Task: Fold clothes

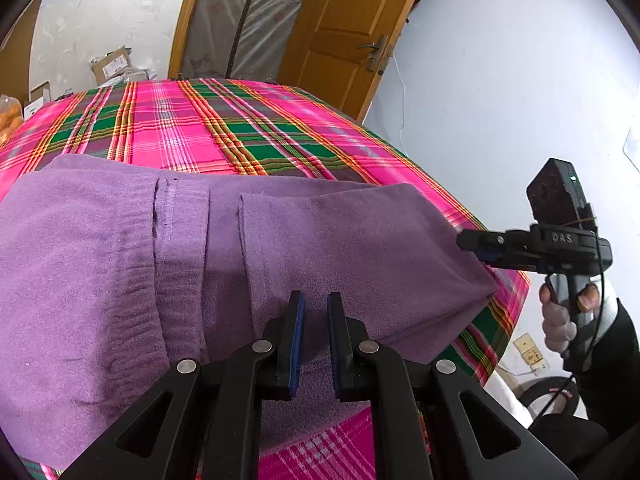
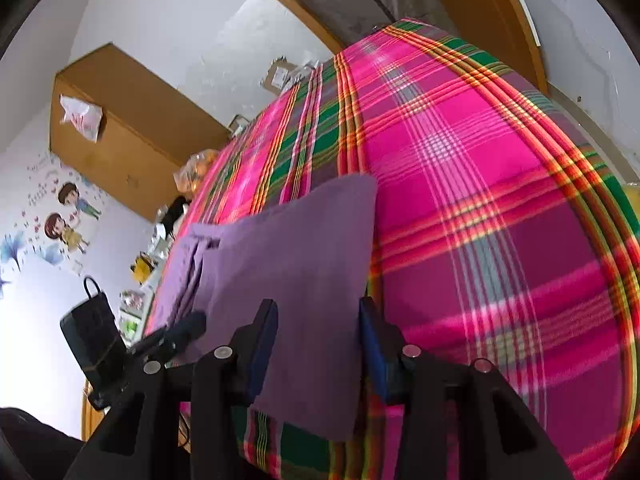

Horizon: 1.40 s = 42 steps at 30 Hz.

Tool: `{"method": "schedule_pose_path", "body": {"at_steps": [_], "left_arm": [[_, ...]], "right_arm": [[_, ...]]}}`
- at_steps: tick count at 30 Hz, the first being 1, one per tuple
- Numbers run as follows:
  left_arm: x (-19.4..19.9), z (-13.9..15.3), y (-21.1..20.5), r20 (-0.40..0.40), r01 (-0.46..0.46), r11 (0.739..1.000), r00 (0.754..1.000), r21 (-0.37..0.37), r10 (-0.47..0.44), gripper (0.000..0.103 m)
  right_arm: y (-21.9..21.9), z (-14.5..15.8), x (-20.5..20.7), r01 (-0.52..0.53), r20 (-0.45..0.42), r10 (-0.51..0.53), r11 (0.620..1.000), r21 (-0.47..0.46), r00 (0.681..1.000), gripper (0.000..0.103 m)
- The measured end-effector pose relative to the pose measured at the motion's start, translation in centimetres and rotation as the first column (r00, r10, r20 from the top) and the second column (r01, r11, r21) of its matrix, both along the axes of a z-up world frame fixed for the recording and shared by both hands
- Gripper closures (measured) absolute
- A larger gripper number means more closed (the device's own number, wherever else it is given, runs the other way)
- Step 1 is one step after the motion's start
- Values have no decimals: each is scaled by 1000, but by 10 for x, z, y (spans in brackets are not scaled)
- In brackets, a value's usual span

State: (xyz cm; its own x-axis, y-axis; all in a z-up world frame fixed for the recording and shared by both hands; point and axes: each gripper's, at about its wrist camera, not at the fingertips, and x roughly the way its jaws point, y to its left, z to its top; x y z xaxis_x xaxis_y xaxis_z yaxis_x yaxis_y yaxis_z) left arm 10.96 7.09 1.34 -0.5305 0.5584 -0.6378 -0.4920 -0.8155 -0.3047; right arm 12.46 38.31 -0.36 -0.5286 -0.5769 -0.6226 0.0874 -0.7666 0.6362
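1. From my left wrist view, the left hand-held gripper (image 1: 316,332) stands narrowly parted above the purple garment (image 1: 160,264) on the plaid tabletop (image 1: 240,120); the right hand-held gripper (image 1: 466,240) touches its corner, state unclear.
2. My right view shows its jaws wide, straddling the garment's edge; only here a cabinet (image 2: 120,140) appears.

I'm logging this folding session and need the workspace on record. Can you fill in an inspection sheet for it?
Surface: pink and green plaid cloth covers the table.
Job's things: purple garment lies spread, one part folded over.
Clutter: cardboard boxes and an orange bag past the far edge.
Grippers: left gripper open above the garment; right gripper open at the garment's edge.
Cables: black cable hangs from the right gripper; white cord on the wall.
Surroundings: wooden door, white walls, wall cabinet.
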Motion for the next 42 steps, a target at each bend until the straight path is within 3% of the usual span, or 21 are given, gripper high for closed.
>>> {"method": "schedule_pose_path", "body": {"at_steps": [7, 14, 18, 20, 30, 42], "left_arm": [[1, 0, 1, -4, -2, 1000, 1000, -5, 2, 92], [4, 3, 2, -14, -9, 1000, 1000, -19, 9, 91], [8, 9, 0, -32, -23, 1000, 999, -18, 22, 91], [12, 16, -4, -54, -35, 999, 998, -5, 34, 91], [8, 32, -39, -101, -151, 988, 983, 13, 152, 91], [1, 22, -79, -73, -266, 964, 961, 21, 267, 91]], "right_arm": [[-1, -2, 21, 0, 57, 2, 999, -40, 998, 61], [-9, -6, 13, 53, 80, -45, 994, -100, 996, 62], [-12, -6, 14, 82, 78, -75, 992, -95, 994, 84], [-11, -4, 16, 94, 67, -88, 990, -101, 994, 86], [-31, 54, 14, 28, -110, -42, 992, -125, 993, 89], [-95, 125, -15, -150, -281, 109, 981, -126, 954, 89]]}}
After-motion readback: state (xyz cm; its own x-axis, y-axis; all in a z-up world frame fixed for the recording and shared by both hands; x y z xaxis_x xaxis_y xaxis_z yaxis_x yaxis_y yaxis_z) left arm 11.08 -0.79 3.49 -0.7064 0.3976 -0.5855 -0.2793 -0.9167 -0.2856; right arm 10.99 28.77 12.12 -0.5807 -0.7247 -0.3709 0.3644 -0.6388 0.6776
